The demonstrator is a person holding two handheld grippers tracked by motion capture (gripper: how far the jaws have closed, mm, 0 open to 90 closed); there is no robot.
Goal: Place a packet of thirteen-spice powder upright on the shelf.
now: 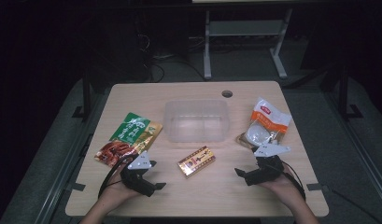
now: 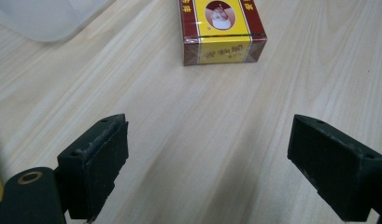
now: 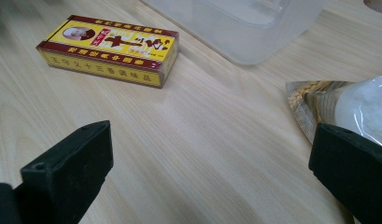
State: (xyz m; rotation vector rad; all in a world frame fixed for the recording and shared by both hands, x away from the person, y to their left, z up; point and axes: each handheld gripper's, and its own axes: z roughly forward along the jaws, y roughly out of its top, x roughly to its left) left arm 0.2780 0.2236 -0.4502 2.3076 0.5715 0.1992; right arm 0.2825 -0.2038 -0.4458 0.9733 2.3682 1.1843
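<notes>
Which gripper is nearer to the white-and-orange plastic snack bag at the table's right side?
Right. The right gripper sits just below the white-and-orange plastic snack bag, its fingers open beside the bag's corner. The left gripper is far off to the left, across the table.

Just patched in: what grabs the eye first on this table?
The clear plastic tub at the table's centre, with the red-and-yellow box just in front of it. A green snack bag lies left, a white-and-orange packet right. Both tongs, left and right, rest open near the front edge.
</notes>
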